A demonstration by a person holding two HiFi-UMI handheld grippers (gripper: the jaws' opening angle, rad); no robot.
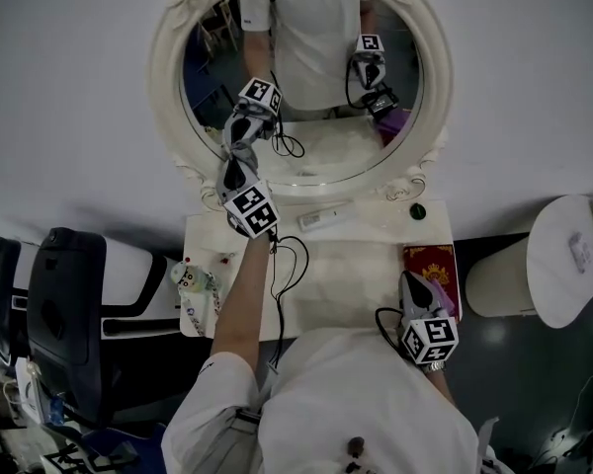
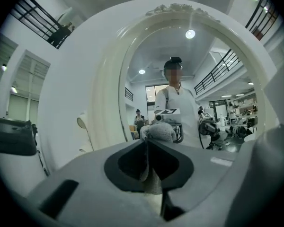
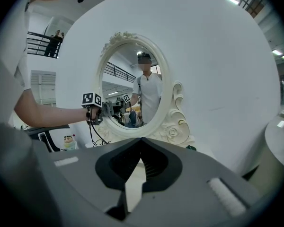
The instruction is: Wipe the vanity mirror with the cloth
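Holds nothing in the right claw [image 3: 141, 143]: jaws together, low over the near right part of the counter [image 1: 346, 284], next to a red booklet [image 1: 430, 262]. Farther and to the left, grips the cloth [image 2: 157, 130] in the left claw [image 2: 146, 145], jaws clamped on a fold, with a grey wad bulging past the tips. Seems to press this wad on the lower left of the vanity mirror [image 1: 316, 156], just inside the white frame [image 1: 166, 77]. Looks soft and light, easy to bunch. Probably slides well on glass but can slip out of the jaws, so better to pinch deep in a thick fold. As for the glass, likely fragile: only light pressure, never a hard jaw tip against it. Farther up and right, leaves most of the glass not yet reached.
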